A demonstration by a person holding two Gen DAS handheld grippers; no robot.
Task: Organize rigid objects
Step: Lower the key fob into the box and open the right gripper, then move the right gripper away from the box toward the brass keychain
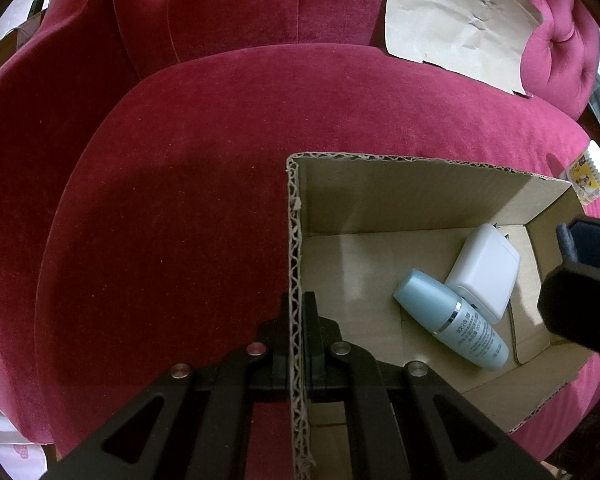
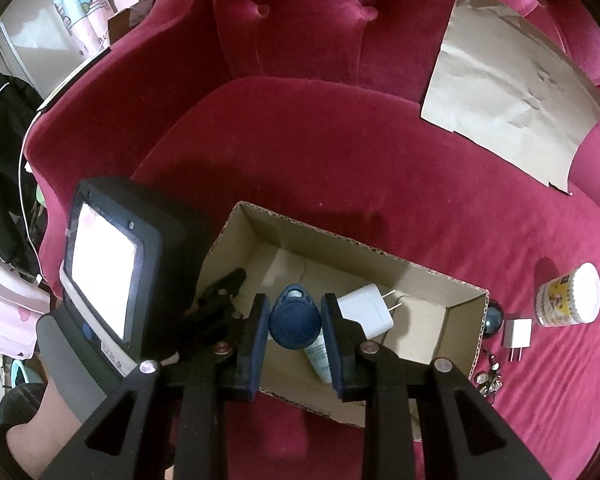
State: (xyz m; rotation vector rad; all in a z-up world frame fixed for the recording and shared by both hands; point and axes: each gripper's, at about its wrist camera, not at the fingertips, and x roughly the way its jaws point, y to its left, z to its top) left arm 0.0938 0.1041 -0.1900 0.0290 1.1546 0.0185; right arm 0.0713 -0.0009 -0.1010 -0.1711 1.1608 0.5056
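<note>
Jaws: right gripper [image 2: 295,322] clamped on blue key fob [image 2: 295,322] above the cardboard box [image 2: 420,270]; left gripper [image 1: 300,320] pinched shut on box wall. Fob likely light, stiff, slick; flat-face grip suits.

The right gripper [image 2: 295,322] clamps a blue key fob [image 2: 295,317] above the cardboard box [image 2: 420,270].

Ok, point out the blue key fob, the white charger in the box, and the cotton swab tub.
blue key fob [image 2: 295,322], right wrist view, middle of its face
white charger [image 1: 485,264], left wrist view, flat side
cotton swab tub [image 2: 568,300], right wrist view, its side
</note>
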